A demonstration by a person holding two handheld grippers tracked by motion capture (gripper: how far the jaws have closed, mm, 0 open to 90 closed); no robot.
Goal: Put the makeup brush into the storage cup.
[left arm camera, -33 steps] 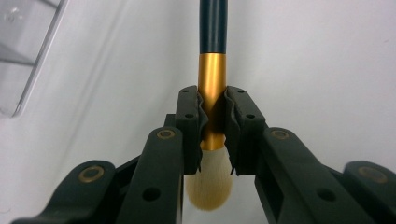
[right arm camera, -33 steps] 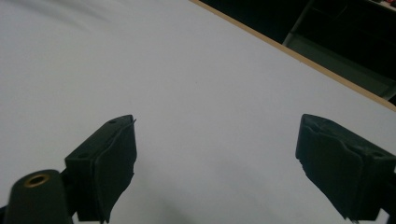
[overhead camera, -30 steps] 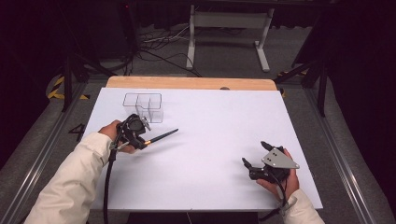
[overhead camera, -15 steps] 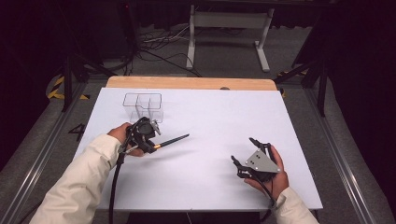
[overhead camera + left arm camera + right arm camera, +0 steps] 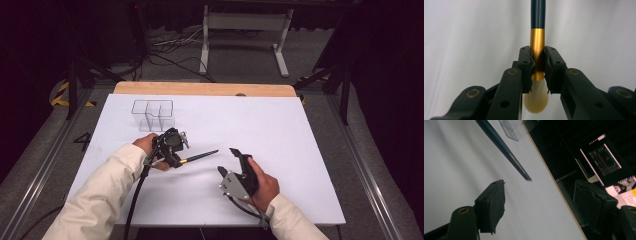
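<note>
The right hand-held gripper (image 5: pixel 233 161) has swung in toward the makeup brush (image 5: pixel 199 157), its empty jaws closing partway. The left hand-held gripper (image 5: pixel 175 159) clamps the gold ferrule (image 5: pixel 537 50) above the counter (image 5: pixel 300 150). Light, stiff handle, soft bristles: take the dark handle.

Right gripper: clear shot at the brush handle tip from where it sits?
Probably yes. The right gripper has open jaws, just closing, with nothing between them. Bare table lies between it and the makeup brush, held at its gold ferrule by the left gripper.

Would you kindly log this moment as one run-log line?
left hand-held gripper: shut on brush | right hand-held gripper: open, closing, nothing between jaws, near brush handle | clear organizer: untouched
</note>
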